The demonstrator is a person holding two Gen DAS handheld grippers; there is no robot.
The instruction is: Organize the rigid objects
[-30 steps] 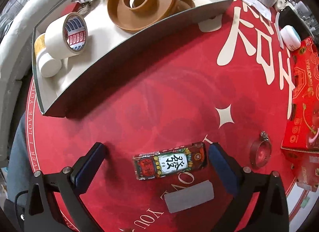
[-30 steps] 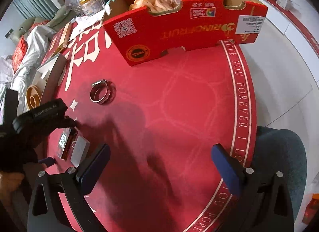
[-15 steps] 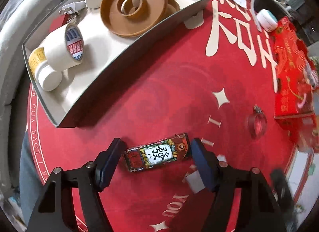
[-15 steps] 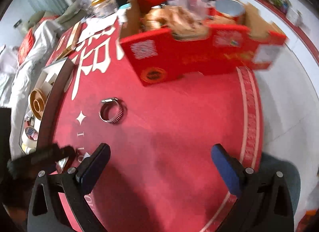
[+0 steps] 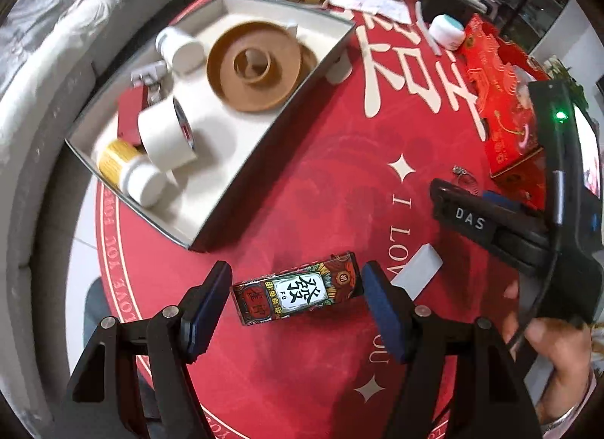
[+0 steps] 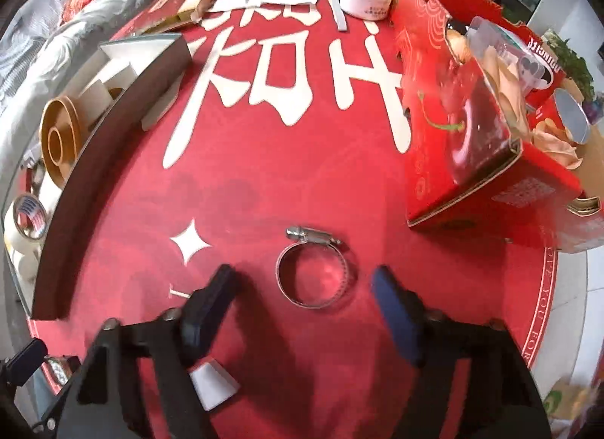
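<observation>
1. The patterned rectangular box (image 5: 297, 292) sits between the blue pads of the left hand-held gripper (image 5: 296, 305), clamped at its two short ends. Its long axis runs crosswise from pad to pad, slightly tilted so the right end rides higher in the left wrist view, and its printed face with a large black character is turned towards the camera.
2. The left hand-held gripper points steeply down at the red worktop (image 5: 321, 159), and the box appears lifted a little clear of it.
3. The right hand-held gripper (image 6: 304, 305) also points steeply down, and its jaws have just been closing. A metal hose clamp (image 6: 315, 269) lies flat on the worktop between the pads, its ring open upward and its screw housing on the far side; the pads do not touch it yet.
4. In the left wrist view a bare hand (image 5: 555, 341) grasps the black body of the right hand-held gripper at the right edge.
5. A small white block (image 5: 417, 276) lies on the worktop just right of the held box.
6. A grey tray (image 5: 241, 190) with a white floor stands further off, holding a brown ring-shaped spool (image 5: 255, 65), a white tape roll (image 5: 166, 137) on its side and a white bottle (image 5: 130, 171).
7. A red cardboard carton (image 6: 472, 159) stands to the right of the hose clamp.
</observation>
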